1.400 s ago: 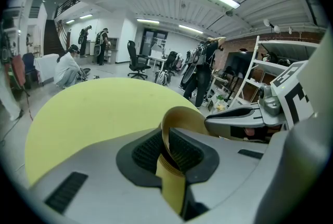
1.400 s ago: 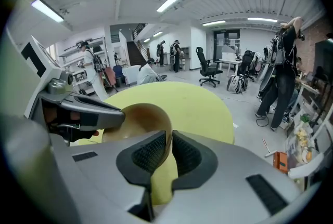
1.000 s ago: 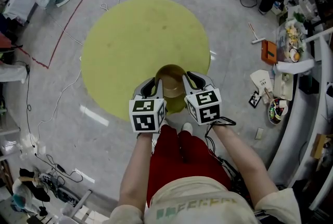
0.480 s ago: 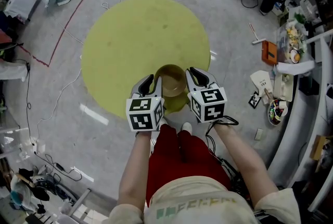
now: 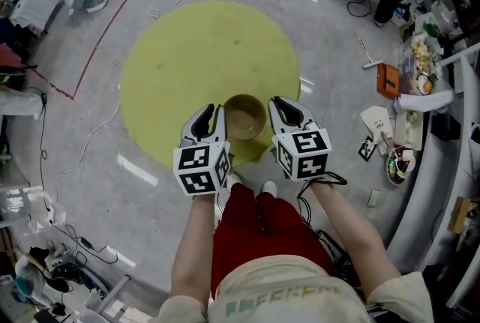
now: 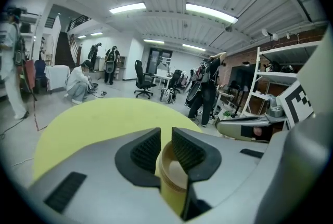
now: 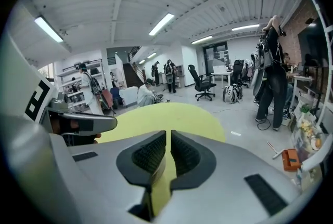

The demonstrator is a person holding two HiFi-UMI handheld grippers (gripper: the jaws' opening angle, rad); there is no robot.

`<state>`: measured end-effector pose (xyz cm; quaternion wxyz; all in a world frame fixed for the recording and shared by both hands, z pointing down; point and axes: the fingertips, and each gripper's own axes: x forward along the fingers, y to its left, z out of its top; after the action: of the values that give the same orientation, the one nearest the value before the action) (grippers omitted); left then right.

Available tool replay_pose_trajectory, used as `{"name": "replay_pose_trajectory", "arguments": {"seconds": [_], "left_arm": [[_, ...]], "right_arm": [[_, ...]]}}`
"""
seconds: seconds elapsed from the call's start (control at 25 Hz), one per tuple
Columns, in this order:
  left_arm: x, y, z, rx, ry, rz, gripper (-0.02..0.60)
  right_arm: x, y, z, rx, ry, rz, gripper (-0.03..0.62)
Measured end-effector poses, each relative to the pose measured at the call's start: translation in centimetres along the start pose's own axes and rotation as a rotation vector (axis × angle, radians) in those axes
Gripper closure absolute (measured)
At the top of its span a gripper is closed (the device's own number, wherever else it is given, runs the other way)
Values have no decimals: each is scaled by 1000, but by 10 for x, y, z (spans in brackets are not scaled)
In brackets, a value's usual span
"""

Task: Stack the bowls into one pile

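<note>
Bowl (image 5: 245, 116) sits on yellow table (image 5: 195, 52), at its near edge. Left gripper (image 5: 212, 113) is just left of the bowl and right gripper (image 5: 279, 106) just right. Both sets of jaws are nearly together, pinching nothing.

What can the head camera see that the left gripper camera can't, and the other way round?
Only the head view shows the person's red trousers and forearms. Only the left gripper view shows ceiling lights and an office chair. Both show the yellow table, the bowl and the left gripper.
</note>
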<state>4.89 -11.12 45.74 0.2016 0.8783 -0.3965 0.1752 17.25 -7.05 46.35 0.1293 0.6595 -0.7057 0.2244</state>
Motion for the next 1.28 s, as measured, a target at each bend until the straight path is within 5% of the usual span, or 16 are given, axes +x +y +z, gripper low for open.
{"name": "replay_pose_trajectory", "arguments": {"seconds": [0.88, 1.28], "left_arm": [[-83, -42, 46, 44, -205, 44, 548], [-122, -66, 52, 69, -263, 57, 552]], "right_arm": [[-96, 19, 66, -16, -292, 147, 553], [-140, 19, 76, -35, -350, 149, 557]]}}
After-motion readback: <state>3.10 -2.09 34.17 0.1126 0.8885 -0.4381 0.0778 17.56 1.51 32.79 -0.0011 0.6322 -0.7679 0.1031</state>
